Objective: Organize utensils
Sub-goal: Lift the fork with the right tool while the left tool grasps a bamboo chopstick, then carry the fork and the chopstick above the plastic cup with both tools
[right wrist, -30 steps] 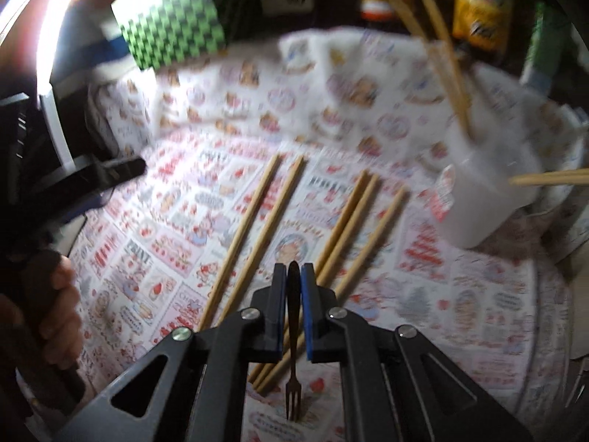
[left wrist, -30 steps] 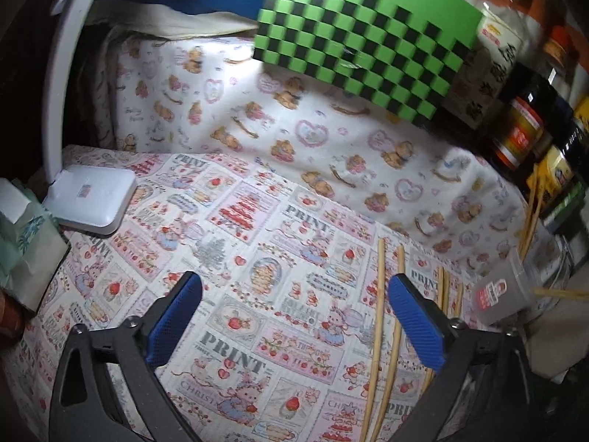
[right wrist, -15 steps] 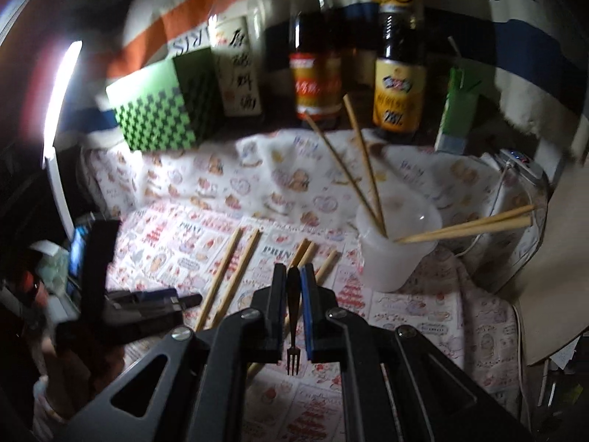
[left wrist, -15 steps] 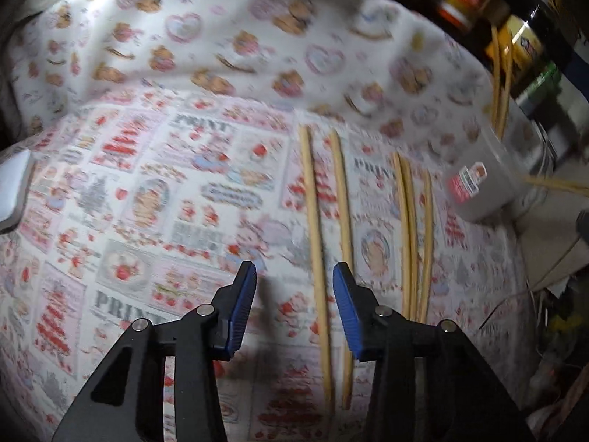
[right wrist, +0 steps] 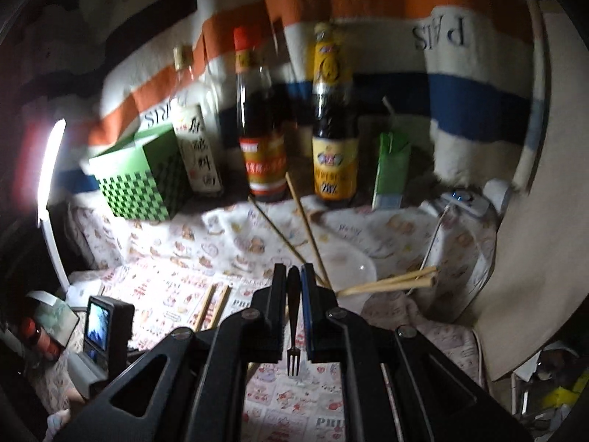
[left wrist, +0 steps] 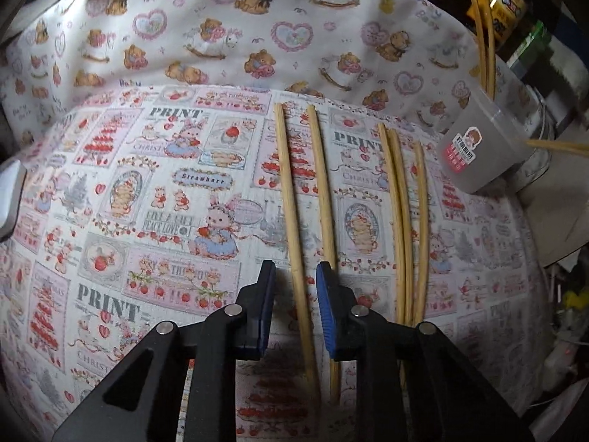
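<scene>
Leftmost chopstick (left wrist: pixel 294 228) lies flat on the printed cloth (left wrist: pixel 147 184) covering the counter, well left of the translucent cup (left wrist: pixel 478 154). Second chopstick (left wrist: pixel 325 206) lies just beside it on the cup side, roughly parallel; three more chopsticks (left wrist: pixel 403 217) lie in a tight bundle nearer the cup.

Left gripper (left wrist: pixel 296 287) straddles the leftmost chopstick. Fingers closing, stick between the blue pads; a gap shows on both sides, so no grip yet. Right-hand pad sits over or against the second chopstick; cannot tell which.

Right gripper (right wrist: pixel 293 287) is raised, just short of the cup (right wrist: pixel 349 272) in its own view. Fingers clamped on a small dark fork (right wrist: pixel 293 316), tines pointing back toward the camera. Cup already holds several chopsticks, two upright, two leaning out over the rim.

Behind the cup: sauce bottles (right wrist: pixel 335 118), green carton (right wrist: pixel 392 169), green checkered box (right wrist: pixel 143 180).

Risks, as judged:
- Closing pad may catch the second chopstick too, giving a two-stick pinch or rolling one away.
- Round thin stick on soft cloth could slip or pivot if gripped off-centre; grip point looks toward the near end, so the far end may droop.
- Fork dropped in could knock the leaning chopsticks or tip the light cup.
</scene>
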Motion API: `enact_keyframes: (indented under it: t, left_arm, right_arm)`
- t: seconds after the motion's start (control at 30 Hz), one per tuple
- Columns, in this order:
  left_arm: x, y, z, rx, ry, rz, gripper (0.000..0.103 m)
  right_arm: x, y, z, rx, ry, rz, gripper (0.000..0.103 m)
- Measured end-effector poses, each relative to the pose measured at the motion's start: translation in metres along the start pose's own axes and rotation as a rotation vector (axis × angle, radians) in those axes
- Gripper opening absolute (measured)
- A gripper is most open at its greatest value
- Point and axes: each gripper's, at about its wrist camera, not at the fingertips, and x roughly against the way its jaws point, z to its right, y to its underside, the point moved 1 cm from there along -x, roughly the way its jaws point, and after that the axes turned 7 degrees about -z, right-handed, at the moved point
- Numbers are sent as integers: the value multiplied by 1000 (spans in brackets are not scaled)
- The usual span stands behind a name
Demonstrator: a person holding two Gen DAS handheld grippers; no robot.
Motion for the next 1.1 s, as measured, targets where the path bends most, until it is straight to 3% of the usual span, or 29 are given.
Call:
enact_keyframes:
  t: [0.07, 0.1, 0.23, 0.6, 0.77, 1.03, 1.1]
  left_arm:
    - [-2, 2, 8, -45, -45, 8, 18]
    - [-6, 2, 14, -67, -73, 8, 6]
    - [-3, 0, 14, -49, -50, 30, 5]
    - [88, 13, -5, 21, 81, 491, 5]
    - [117, 23, -7, -47, 120, 629, 5]
    - [128, 18, -6, -33, 101, 681, 5]
    - [135, 9, -8, 0, 155, 665, 5]
  right_arm:
    - [6, -4, 3, -8, -5, 17, 7]
    - [11, -6, 6, -17, -2, 34, 7]
    - [30, -16, 16, -49, 28, 117, 7]
    - [27, -23, 34, -117, 49, 205, 7]
    - [16, -25, 34, -125, 54, 266, 7]
    - [-15, -27, 36, -111, 53, 278, 7]
    - [-19, -27, 37, -97, 51, 286, 7]
